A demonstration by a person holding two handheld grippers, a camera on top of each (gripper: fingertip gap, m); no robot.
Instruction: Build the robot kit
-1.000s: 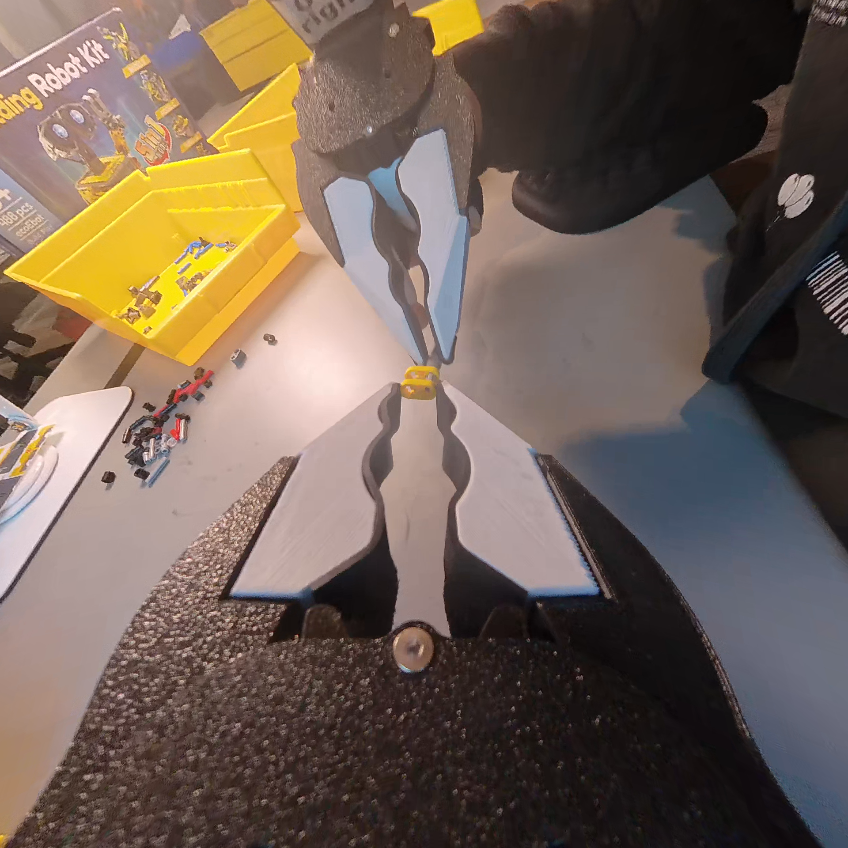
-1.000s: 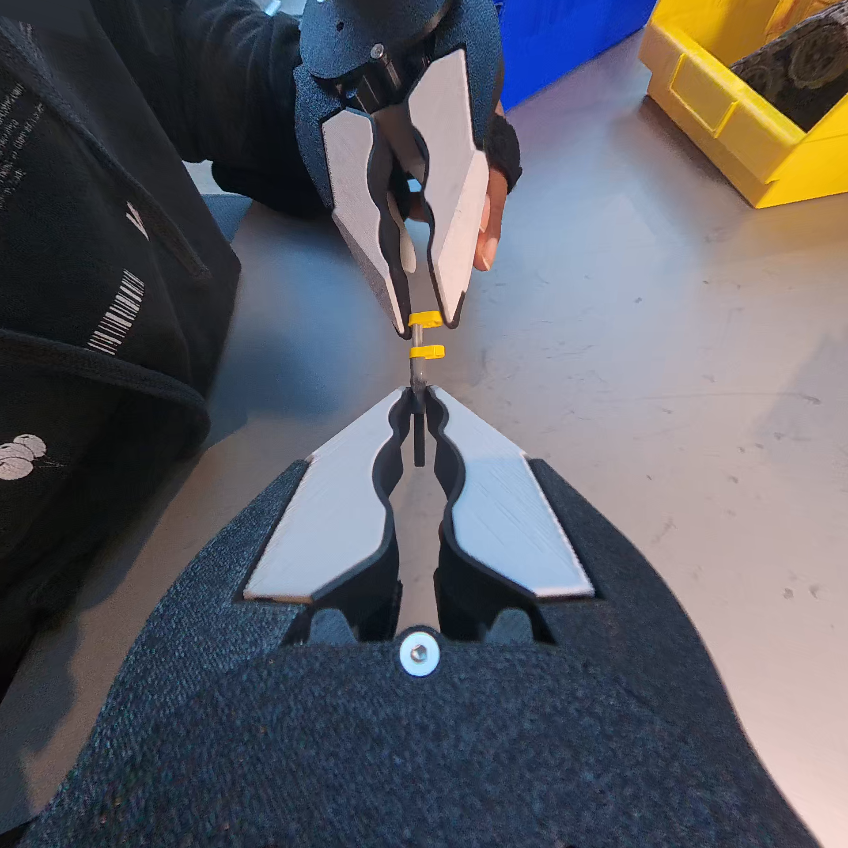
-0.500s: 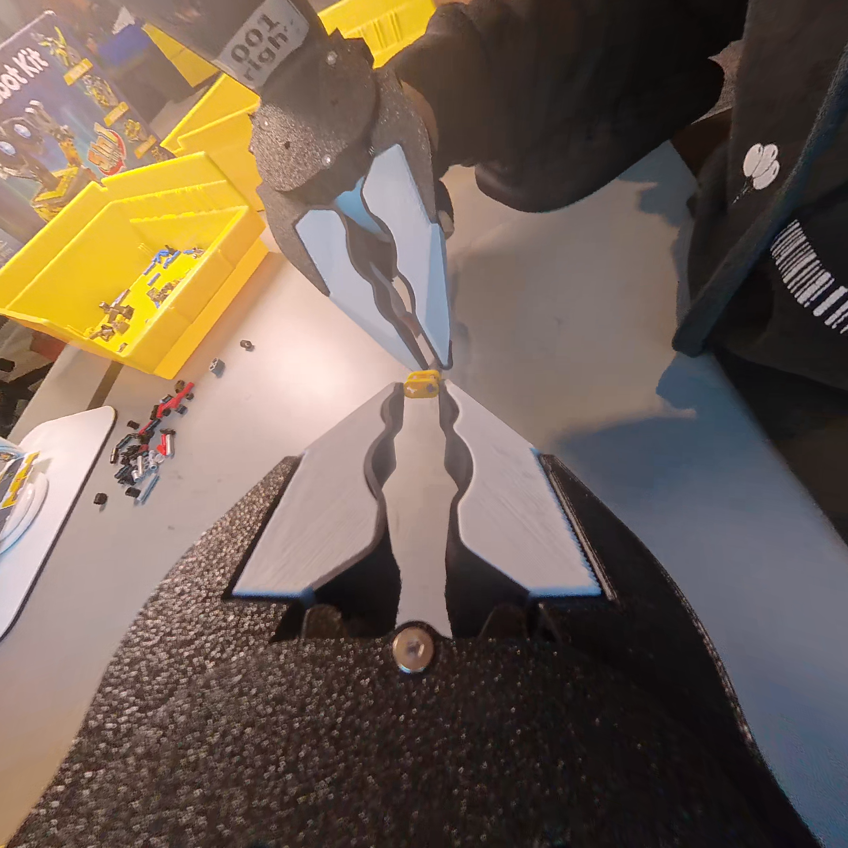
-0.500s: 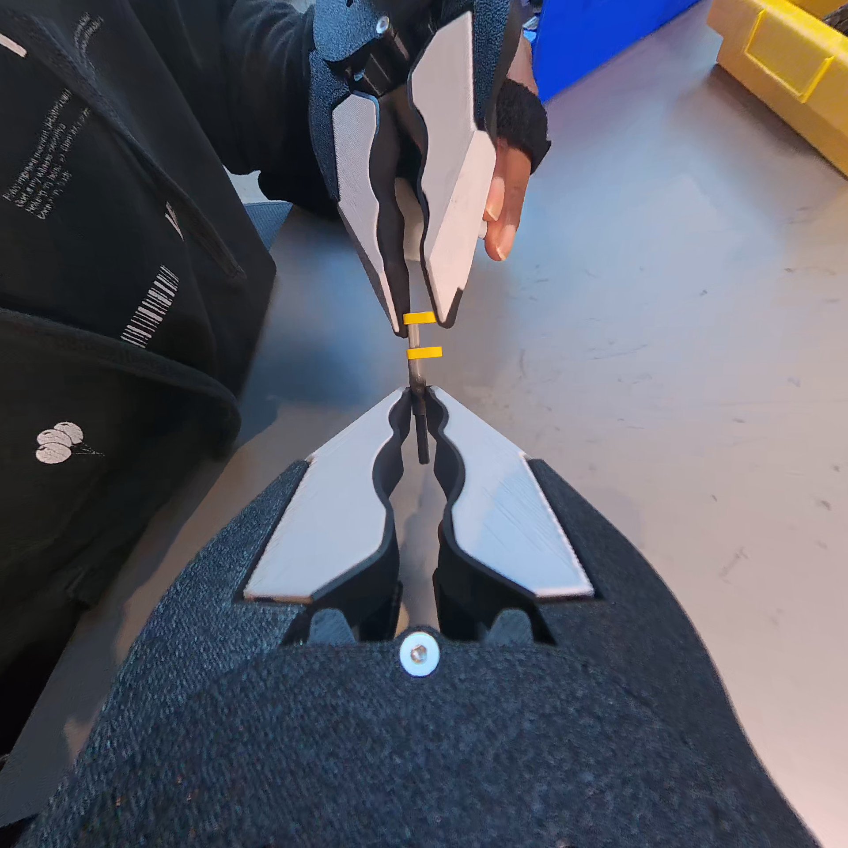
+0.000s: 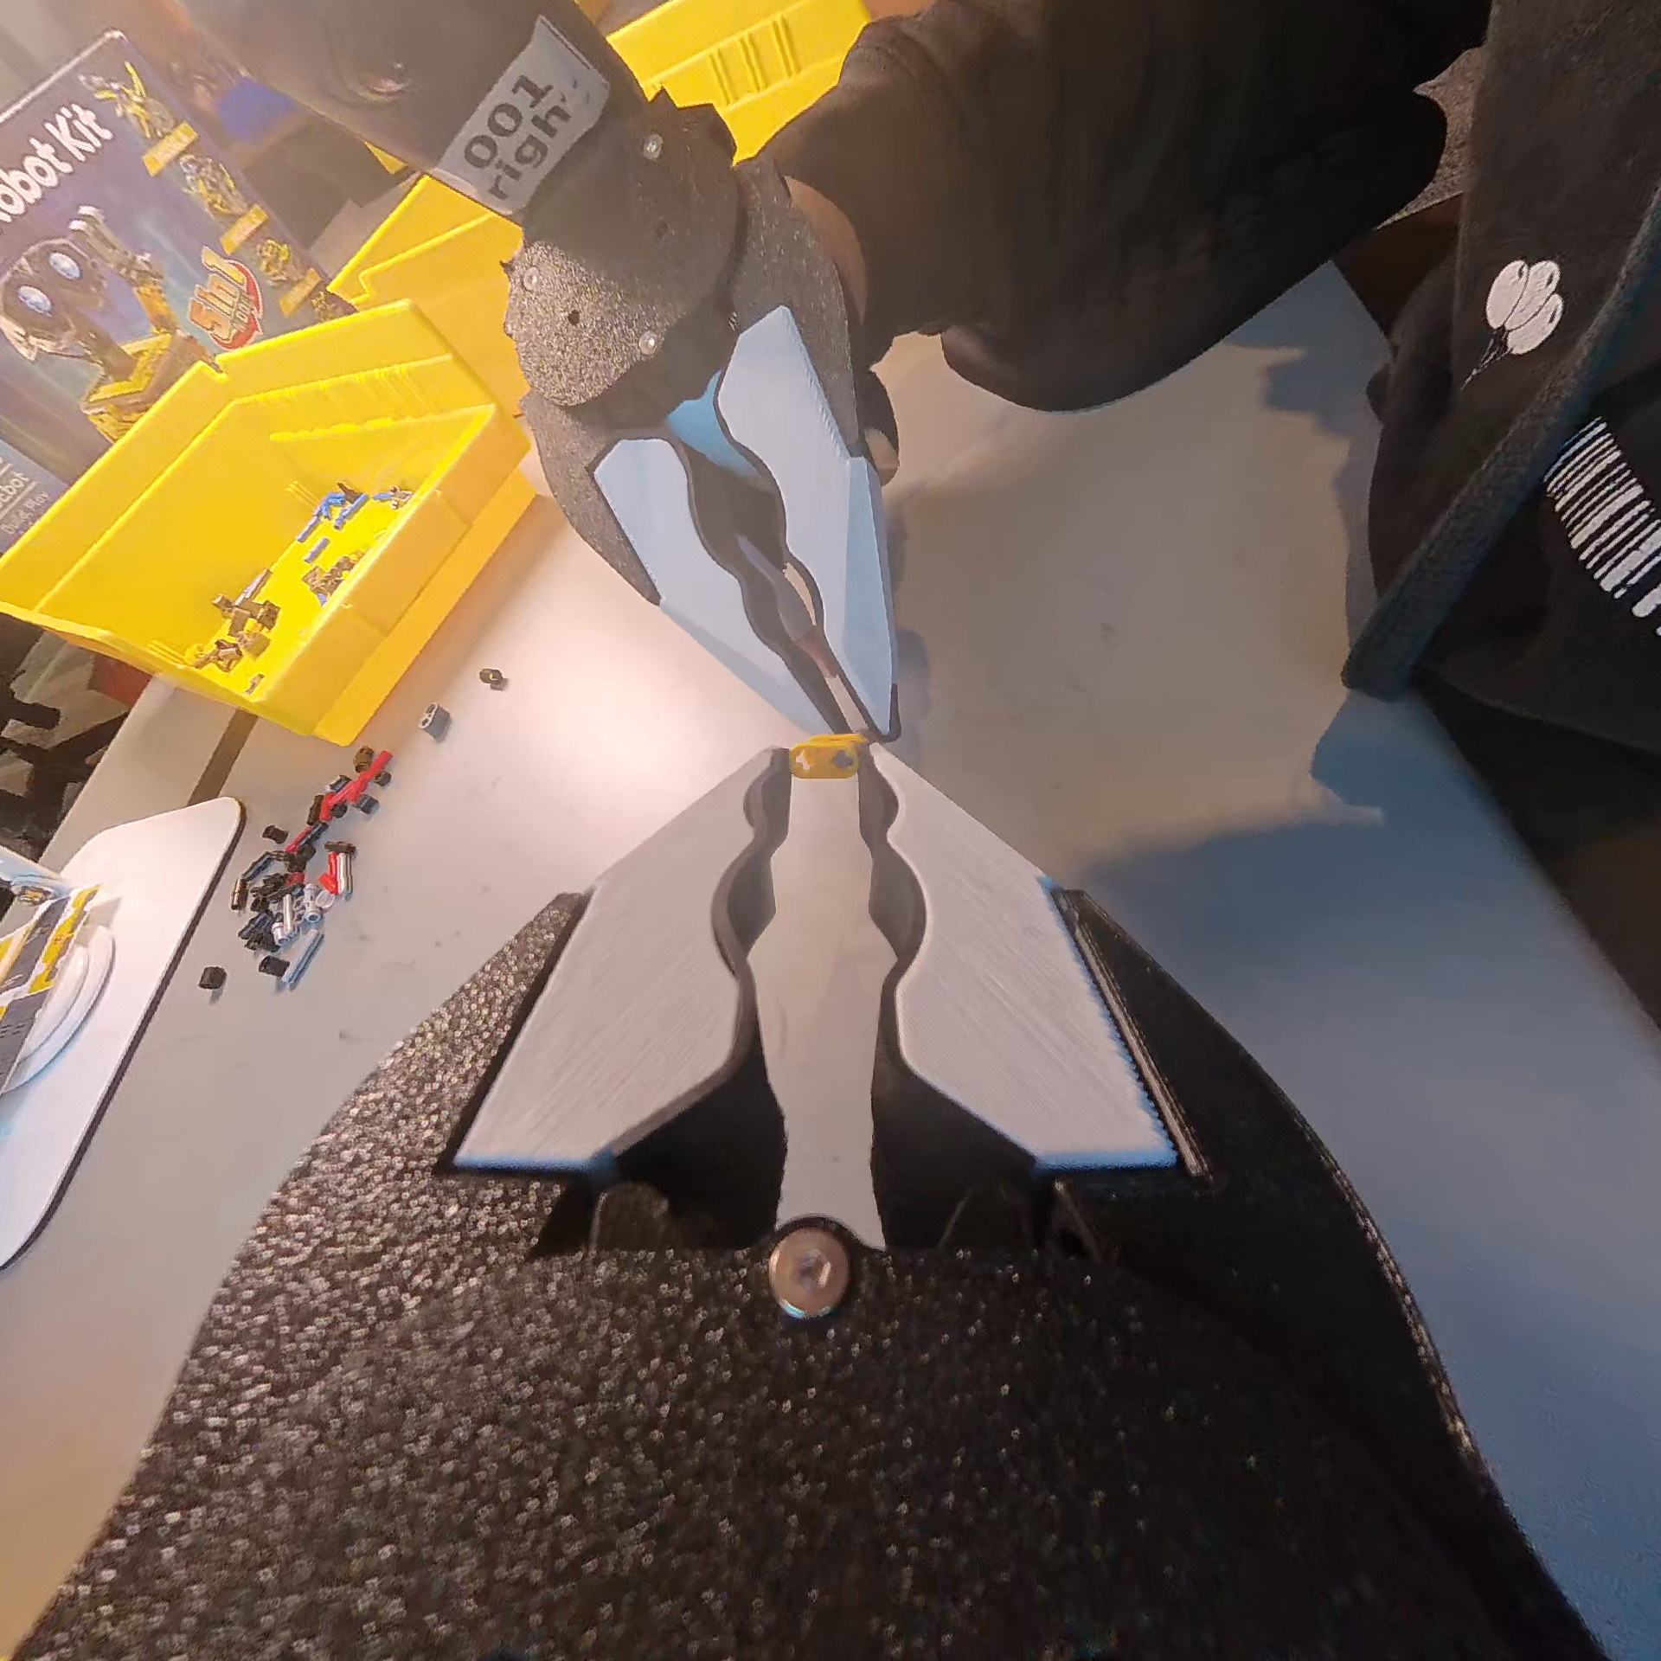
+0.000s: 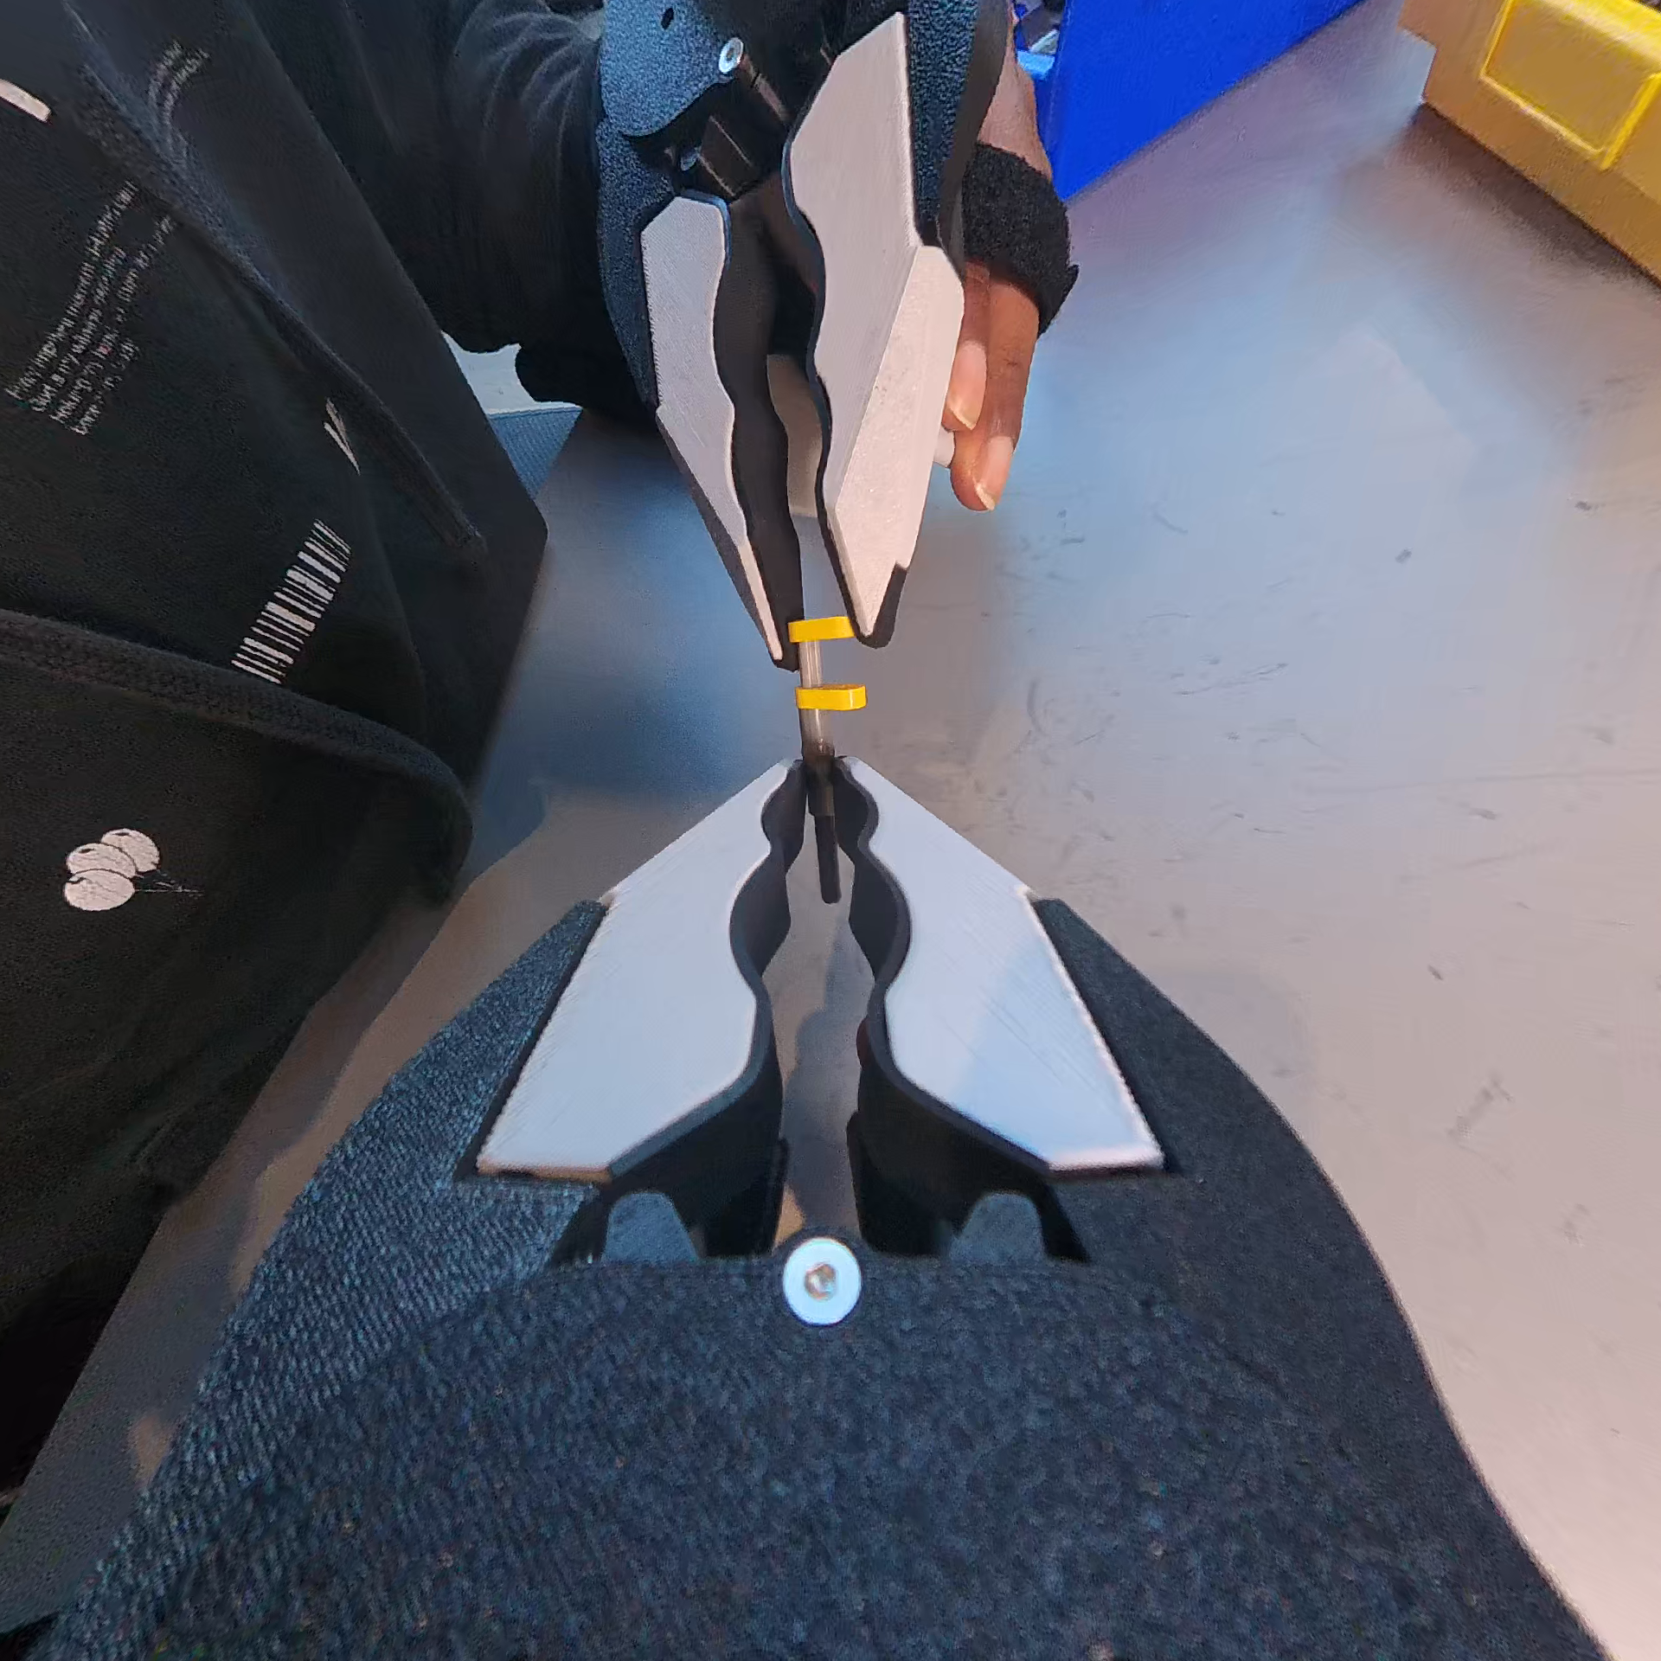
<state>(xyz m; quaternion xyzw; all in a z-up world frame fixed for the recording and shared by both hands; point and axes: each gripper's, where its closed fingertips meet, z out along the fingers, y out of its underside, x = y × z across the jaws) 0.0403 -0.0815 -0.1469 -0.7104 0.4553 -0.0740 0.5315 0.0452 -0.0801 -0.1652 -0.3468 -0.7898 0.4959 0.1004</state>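
Note:
A thin dark axle (image 6: pixel 820 732) carries two small yellow pieces, a lower one (image 6: pixel 831 697) and an upper one (image 6: pixel 820 629). My right gripper (image 6: pixel 820 764) is shut on the axle's near end and holds it above the grey table (image 6: pixel 1258 719). My left gripper (image 6: pixel 822 647) reaches in from above and is shut on the upper yellow piece. In the left wrist view, the left gripper (image 5: pixel 827 764) pinches the yellow piece (image 5: pixel 827 762) at its tips. The right gripper (image 5: pixel 865 726) meets it tip to tip from above, and the axle is hidden there.
Yellow bins (image 5: pixel 270 503) holding small parts stand at the far left beside a printed kit box (image 5: pixel 108 225). Loose small parts (image 5: pixel 306 863) and a white board (image 5: pixel 135 899) lie to the left. A blue bin (image 6: pixel 1168 72) and another yellow bin (image 6: pixel 1573 135) stand far right. The person's black clothing (image 6: pixel 180 539) is close by. Only a small space, under 4 cm, lies between the two pairs of fingers.
Both grippers have swung together, so the bins have shifted in both views. The right gripper leans over more in the left wrist view. The holds and the gap between the yellow pieces are unchanged.

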